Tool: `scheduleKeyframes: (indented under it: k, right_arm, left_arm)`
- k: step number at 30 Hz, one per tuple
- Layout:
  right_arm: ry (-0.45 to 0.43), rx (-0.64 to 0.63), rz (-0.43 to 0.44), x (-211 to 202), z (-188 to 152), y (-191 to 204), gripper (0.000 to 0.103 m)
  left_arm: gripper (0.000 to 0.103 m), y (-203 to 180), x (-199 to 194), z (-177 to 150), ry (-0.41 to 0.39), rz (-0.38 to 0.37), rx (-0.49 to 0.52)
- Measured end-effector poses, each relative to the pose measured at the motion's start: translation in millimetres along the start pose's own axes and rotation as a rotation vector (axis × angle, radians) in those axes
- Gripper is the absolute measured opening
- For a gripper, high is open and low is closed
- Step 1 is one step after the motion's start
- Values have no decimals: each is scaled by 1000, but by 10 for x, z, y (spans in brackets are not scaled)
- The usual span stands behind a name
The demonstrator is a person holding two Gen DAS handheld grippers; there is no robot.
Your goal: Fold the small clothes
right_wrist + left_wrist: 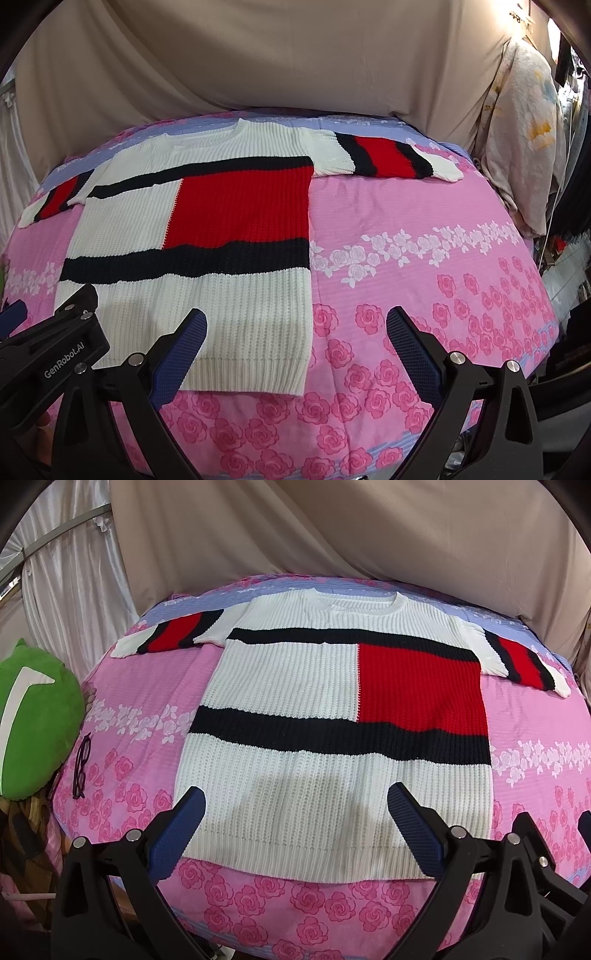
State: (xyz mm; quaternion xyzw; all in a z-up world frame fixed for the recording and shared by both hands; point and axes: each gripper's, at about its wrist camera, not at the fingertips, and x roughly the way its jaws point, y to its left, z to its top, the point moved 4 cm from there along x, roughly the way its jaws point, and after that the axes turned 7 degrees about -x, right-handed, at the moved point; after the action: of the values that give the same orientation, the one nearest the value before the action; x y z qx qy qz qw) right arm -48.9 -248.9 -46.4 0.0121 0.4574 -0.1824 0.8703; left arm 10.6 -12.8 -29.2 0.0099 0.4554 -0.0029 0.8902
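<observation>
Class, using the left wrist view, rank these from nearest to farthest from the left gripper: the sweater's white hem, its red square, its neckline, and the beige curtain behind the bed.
1. White hem, just ahead of the left gripper.
2. Red square, mid-sweater, to the right.
3. Neckline, at the sweater's far end.
4. Beige curtain, behind the bed.

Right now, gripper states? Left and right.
Left gripper: open, holding nothing, above the sweater hem.
Right gripper: open, holding nothing, over the sweater's right hem corner.
</observation>
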Motion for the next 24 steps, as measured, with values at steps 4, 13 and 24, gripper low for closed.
scheduleKeyframes:
  k: [4,13,24]
  right_arm:
    - [0,0,-4,0,-19,-8,97]
    - [-1,-1,-7,2,-16,-17,97]
    - [0,-5,-12,6,1,-13,97]
  left_arm:
    - [96,2,-2,-2,-1,-1,-1]
    - [96,0,0,6,1,2,0]
    - [96,3,12,21,4,3,-1]
